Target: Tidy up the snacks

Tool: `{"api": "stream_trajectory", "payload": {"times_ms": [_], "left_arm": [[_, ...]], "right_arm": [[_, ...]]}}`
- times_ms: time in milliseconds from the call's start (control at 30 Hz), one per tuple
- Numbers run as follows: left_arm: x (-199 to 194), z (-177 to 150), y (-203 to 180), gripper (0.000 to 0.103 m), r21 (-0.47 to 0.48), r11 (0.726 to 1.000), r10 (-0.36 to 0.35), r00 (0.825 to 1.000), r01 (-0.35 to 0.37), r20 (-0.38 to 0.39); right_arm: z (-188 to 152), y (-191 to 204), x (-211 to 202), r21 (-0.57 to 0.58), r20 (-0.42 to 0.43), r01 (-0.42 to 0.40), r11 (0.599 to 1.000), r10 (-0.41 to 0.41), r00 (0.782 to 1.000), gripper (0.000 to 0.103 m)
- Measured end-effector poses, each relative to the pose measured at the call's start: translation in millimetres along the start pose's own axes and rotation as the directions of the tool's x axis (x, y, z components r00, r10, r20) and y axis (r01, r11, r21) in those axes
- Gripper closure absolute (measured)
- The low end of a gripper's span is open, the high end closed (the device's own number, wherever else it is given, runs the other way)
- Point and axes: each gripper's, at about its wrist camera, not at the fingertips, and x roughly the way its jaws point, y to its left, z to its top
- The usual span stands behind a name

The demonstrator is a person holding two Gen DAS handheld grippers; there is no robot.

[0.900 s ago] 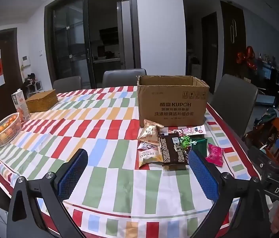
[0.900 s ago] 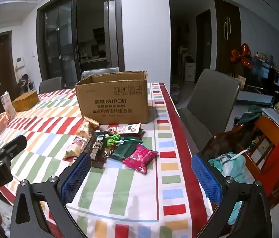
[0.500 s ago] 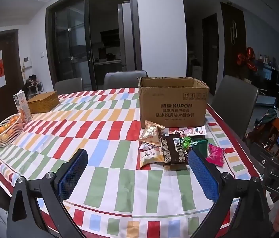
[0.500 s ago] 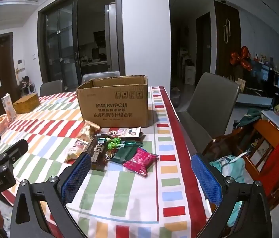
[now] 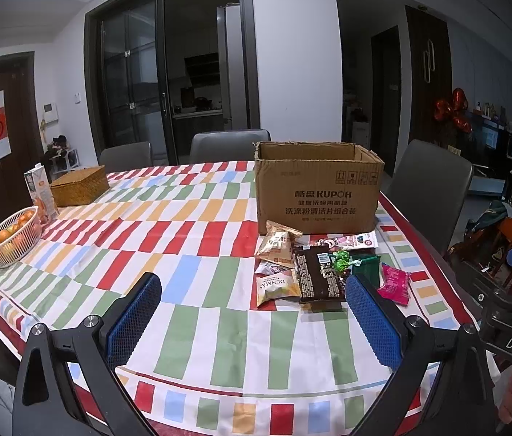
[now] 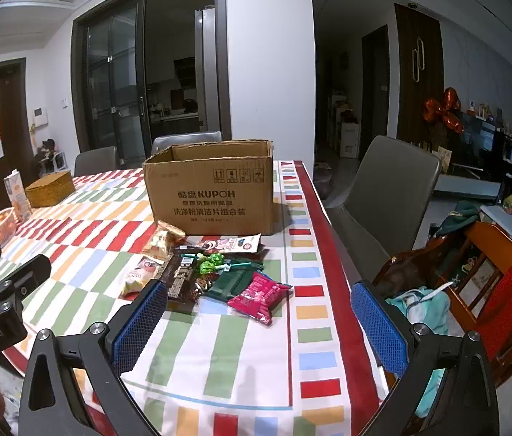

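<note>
Cardboard is dominating the far side of the striped tablecloth [image 5: 190, 290]: an open-topped cardboard box [image 5: 317, 192] is standing upright near the right edge of the table, and the snacks are lying in a loose heap just in front of it, some overlapping. In that heap a gold packet [image 5: 278, 245] is leaning nearest the box, a pale packet marked DENMAS [image 5: 277, 287] is lying at the left front, a long dark packet [image 5: 319, 276] is sitting in the middle, a green-wrapped sweet [image 5: 341, 259] is resting on top beside a dark green pouch [image 6: 236, 279], and a pink packet [image 6: 260, 296] is lying at the right edge of the pile. Both tools are hanging over the near table edge, well short of the heap, angling downward. The left gripper [image 5: 252, 321] is standing with its jaws spread wide and nothing between them; the right gripper [image 6: 259, 327] is likewise gaping and carrying nothing. Judging from this, the work is only just starting: no snack appears to be in the box yet, though its inside is hidden, and the step in hand is the approach to a first pick. The next move is probably calling for one gripper to advance to an outlying packet, the pink one or the pale one, since those are lying clear of the overlap, and to close across its thin, crinkly body before lifting it toward the box.
</note>
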Motion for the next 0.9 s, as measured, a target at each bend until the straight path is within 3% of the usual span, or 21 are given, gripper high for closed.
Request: {"api": "stream_trajectory", "payload": {"times_ms": [900], "left_arm": [[-1.3, 0.4, 2.2, 0.000, -0.003, 1.000, 0.000, 1.000, 0.000, 0.005]], "right_arm": [[-0.1, 0.8, -0.3, -0.002, 0.004, -0.001, 1.000, 0.001, 1.000, 0.001]]}}
